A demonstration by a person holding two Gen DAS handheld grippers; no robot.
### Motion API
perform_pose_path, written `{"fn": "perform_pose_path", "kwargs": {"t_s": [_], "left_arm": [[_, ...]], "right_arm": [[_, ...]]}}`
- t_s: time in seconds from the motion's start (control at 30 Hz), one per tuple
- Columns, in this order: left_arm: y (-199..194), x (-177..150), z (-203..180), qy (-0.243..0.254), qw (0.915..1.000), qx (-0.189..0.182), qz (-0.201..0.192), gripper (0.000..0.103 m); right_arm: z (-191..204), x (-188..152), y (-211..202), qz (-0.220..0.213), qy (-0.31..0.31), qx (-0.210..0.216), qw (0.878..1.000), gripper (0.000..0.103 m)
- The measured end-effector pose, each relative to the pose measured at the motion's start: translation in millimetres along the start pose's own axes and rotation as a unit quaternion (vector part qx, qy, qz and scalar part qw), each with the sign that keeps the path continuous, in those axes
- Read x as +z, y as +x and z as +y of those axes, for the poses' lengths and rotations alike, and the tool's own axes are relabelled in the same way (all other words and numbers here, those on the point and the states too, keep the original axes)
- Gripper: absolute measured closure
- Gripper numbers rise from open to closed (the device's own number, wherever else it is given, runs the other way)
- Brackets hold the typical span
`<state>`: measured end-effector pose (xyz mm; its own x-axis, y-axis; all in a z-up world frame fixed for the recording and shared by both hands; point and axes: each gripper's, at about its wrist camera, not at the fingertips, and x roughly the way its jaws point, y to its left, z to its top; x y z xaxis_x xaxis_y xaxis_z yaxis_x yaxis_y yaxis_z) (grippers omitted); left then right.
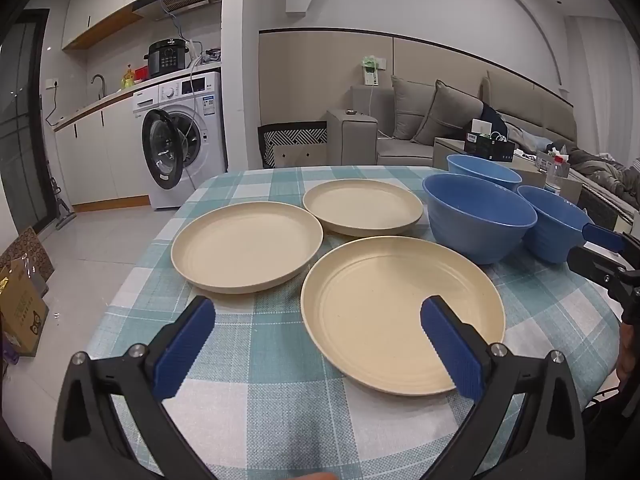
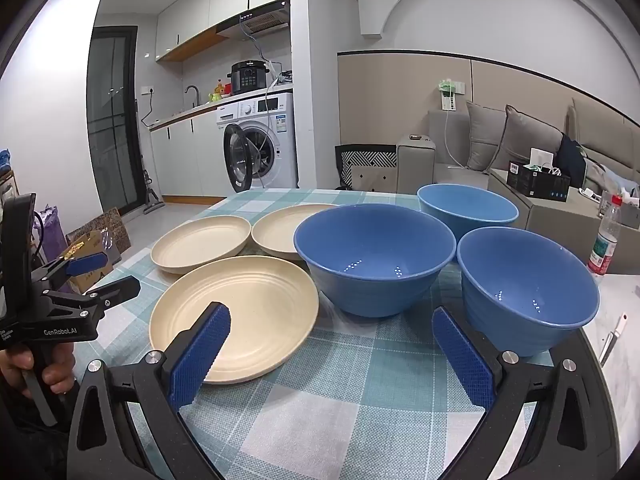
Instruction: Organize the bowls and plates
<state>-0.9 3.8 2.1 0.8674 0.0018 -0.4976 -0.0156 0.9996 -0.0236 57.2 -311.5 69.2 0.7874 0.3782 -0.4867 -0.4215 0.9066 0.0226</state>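
Nearest the left wrist camera lies a cream plate (image 1: 400, 316), its near rim running between the spread fingers of the left gripper (image 1: 318, 344), whose right pad (image 1: 452, 354) hangs over the plate's edge; whether it touches the rim cannot be told. Two more cream plates (image 1: 247, 247) (image 1: 362, 207) lie just behind on the checked tablecloth (image 1: 280, 400), and three blue bowls (image 2: 374, 258) (image 2: 528, 288) (image 2: 466, 204) stand upright beside them, all single and unstacked, so sorting seems yet to begin. The right gripper (image 2: 332, 354) hovers over bare cloth between the near plate and the nearest bowl, jaws wide apart and empty, probably poised to take a bowl for nesting. A water bottle (image 2: 606, 240) stands off to the right.
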Motion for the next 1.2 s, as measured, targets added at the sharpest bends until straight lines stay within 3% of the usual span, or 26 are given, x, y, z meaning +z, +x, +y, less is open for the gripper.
{"fn": "perform_pose_path", "kwargs": {"t_s": [1.2], "left_arm": [[5.2,-1.9,-1.9,-0.003,1.0000,0.004,0.002,0.000]], "right_arm": [[-0.2,-0.4,3.6,0.003,-0.002,0.004,1.000,0.000]]}}
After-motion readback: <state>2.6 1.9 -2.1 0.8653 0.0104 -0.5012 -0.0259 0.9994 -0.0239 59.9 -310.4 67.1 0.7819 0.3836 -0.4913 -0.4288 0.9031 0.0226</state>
